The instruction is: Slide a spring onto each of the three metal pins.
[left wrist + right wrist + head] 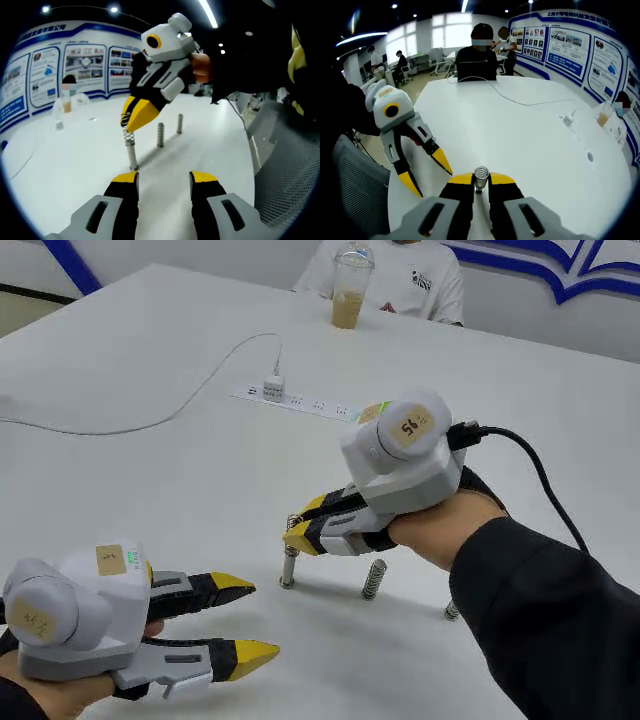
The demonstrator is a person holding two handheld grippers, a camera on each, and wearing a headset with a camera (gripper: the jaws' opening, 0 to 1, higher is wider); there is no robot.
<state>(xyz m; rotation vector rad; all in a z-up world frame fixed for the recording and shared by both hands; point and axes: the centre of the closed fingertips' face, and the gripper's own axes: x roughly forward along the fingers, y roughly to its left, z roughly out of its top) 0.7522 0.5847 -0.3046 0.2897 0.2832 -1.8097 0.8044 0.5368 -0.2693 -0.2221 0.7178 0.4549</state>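
**Head view:** A white table (150, 490) holds a power strip (300, 402) with a cable (200, 390) plugged in. At its far edge a cup (349, 290) of tan drink stands before a seated person (420, 275). The right gripper (298, 532) pinches a spring (294, 522) above the near pin (289, 570). The middle pin (374, 580) wears a spring, and pin 3 (452, 610) is half hidden by a sleeve. The left gripper (248, 618) hovers with its jaws apart, empty. Both carry tan stickers whose digits I cannot read surely.

**Left gripper view:** Its own jaws stand spread. The spring's lower end sits on the near pin's top. Blue-and-white wall posters (60, 70) have print too small to read.

**Right gripper view:** Its jaws grip the spring on both sides. The room is an office with windows and ceiling lights.
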